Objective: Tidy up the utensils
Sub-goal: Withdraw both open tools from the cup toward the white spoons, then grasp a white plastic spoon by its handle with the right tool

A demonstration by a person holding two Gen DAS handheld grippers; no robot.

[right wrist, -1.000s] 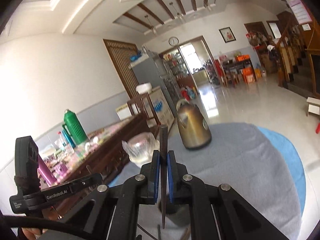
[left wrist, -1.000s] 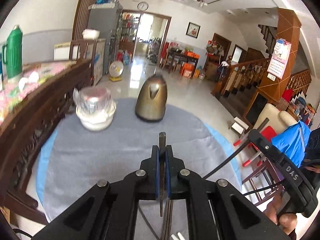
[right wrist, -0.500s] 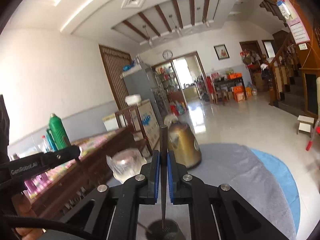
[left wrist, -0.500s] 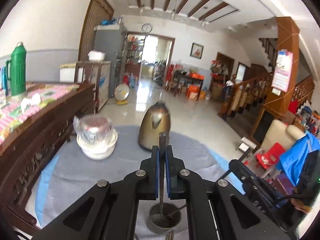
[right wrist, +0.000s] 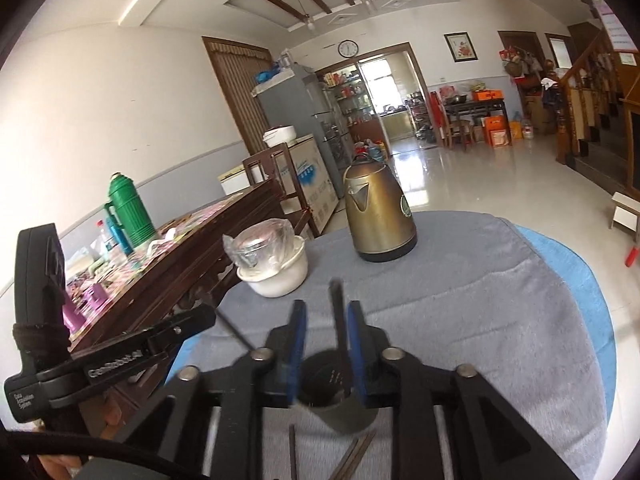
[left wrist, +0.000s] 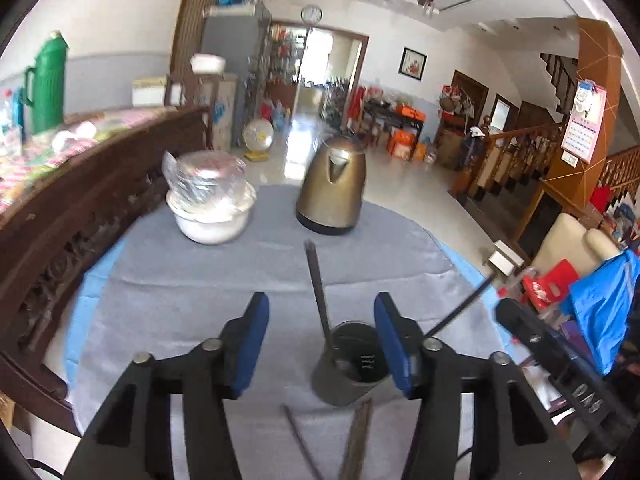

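A dark grey cup [left wrist: 340, 384] [right wrist: 340, 412] stands on the grey cloth [left wrist: 180, 280] close in front of both grippers. My left gripper [left wrist: 322, 340] has its jaws opening wide. A dark utensil handle [left wrist: 316, 280] stands in the cup between them, free of both blue pads. A second thin handle [left wrist: 460, 312] leans out of the cup to the right. My right gripper [right wrist: 326, 340] is opening too, with a dark handle [right wrist: 338, 312] upright between its pads and its lower end in the cup. Loose chopsticks [left wrist: 356, 440] and a dark stick [left wrist: 300, 440] lie in front of the cup.
A bronze kettle [left wrist: 332, 192] [right wrist: 378, 216] and a white bowl [left wrist: 212, 228] holding a plastic-wrapped container stand at the far side of the round table. A dark wooden sideboard [left wrist: 80, 200] with a green thermos [left wrist: 48, 80] runs along the left. Chairs and a staircase lie to the right.
Both grippers have come down over the cup. Their jaws, earlier shut on a utensil handle each, now stand apart, and the two utensils rest in the cup.
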